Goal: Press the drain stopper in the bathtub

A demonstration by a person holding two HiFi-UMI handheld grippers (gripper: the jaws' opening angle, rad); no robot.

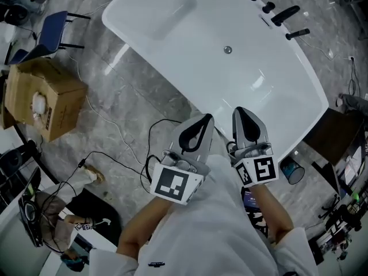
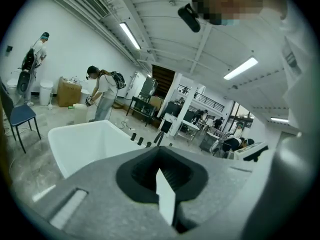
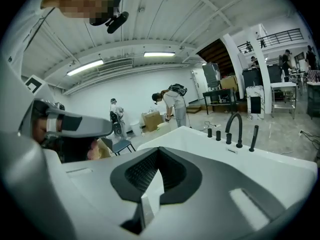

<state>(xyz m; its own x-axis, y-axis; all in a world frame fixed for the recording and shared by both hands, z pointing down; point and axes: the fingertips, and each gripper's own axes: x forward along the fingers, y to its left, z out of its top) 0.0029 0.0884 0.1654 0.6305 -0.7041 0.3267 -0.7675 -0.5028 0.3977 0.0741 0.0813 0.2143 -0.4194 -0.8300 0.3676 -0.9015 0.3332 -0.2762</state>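
**Head view.** A white tub (image 1: 172,16) lies slantwise on a grey marbled floor (image 1: 121,96). The stopper (image 1: 227,49), a small metal disc, sits on the tub's bottom, towards the end where black taps (image 1: 275,11) line the rim. The left gripper (image 1: 202,122) and right gripper (image 1: 246,117) are held side by side over the tub's near rim, close to the holder's body and well apart from the stopper. To the left on the floor stand a cardboard box (image 1: 40,96) and a blue chair (image 1: 54,25). Thin black cables (image 1: 115,160) trail over the floor between the box and the grippers.

**Left gripper view.** The left gripper's jaws are pressed together at the tip with nothing between them. Beyond them the tub stands in a large hall with white walls and strip lights (image 2: 130,34) on the ceiling. A person (image 2: 102,96) bends forward past the tub's far end. A second person (image 2: 37,49) stands at the far left wall. Tables and racks fill the back of the hall.

**Right gripper view.** The right gripper's jaws also meet tip to tip and hold nothing. The tub's broad rim runs to the right and carries the taps. The left gripper shows at the left edge. The same hall lies behind, with the bending person near the box.
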